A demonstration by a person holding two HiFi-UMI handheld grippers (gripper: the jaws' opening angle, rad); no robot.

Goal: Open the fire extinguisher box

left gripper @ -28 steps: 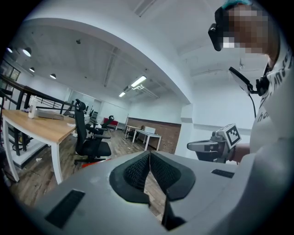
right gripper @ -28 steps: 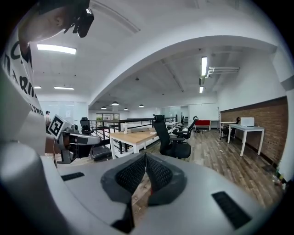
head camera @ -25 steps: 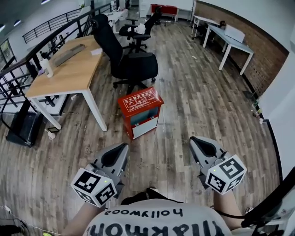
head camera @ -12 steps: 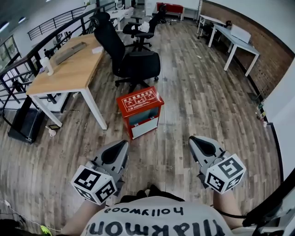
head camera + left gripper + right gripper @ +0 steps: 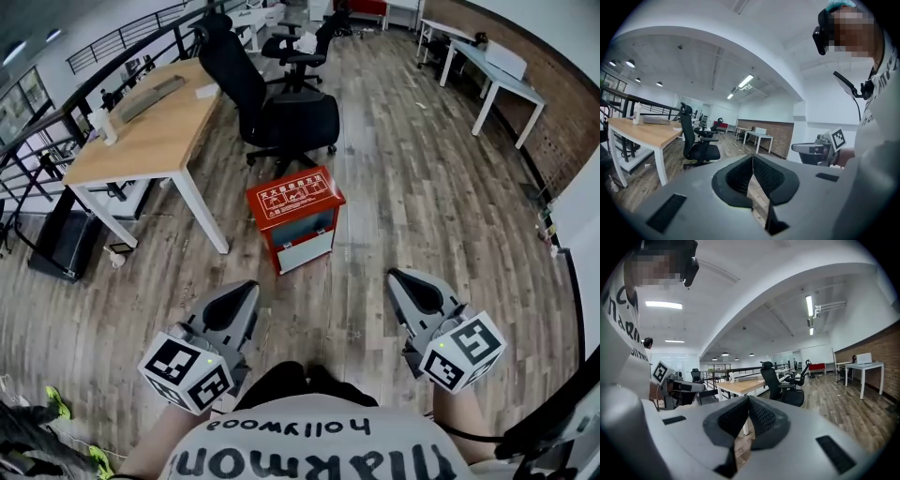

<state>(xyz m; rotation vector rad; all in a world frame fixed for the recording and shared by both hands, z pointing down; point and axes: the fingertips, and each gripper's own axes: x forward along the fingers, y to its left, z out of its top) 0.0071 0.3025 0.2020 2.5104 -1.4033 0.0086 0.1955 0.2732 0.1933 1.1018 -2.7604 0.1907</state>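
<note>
Left claw (image 5: 247,287), right claw (image 5: 397,276) pressed together, empty; fire extinguisher box (image 5: 295,217) well apart, rear hidden.

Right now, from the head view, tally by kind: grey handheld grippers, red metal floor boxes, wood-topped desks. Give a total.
Grey handheld grippers: 2 (left gripper, right gripper)
Red metal fire extinguisher box: 1
Wood-topped white-legged desk: 1
Total: 4

Bright, even light here from white ceiling strips (image 5: 663,304) overhead, only faint shadows under the desk (image 5: 141,141) and the red fire extinguisher box (image 5: 295,199), strong fisheye bending at every edge, black corners and soft near foregrounds in both gripper views.
</note>
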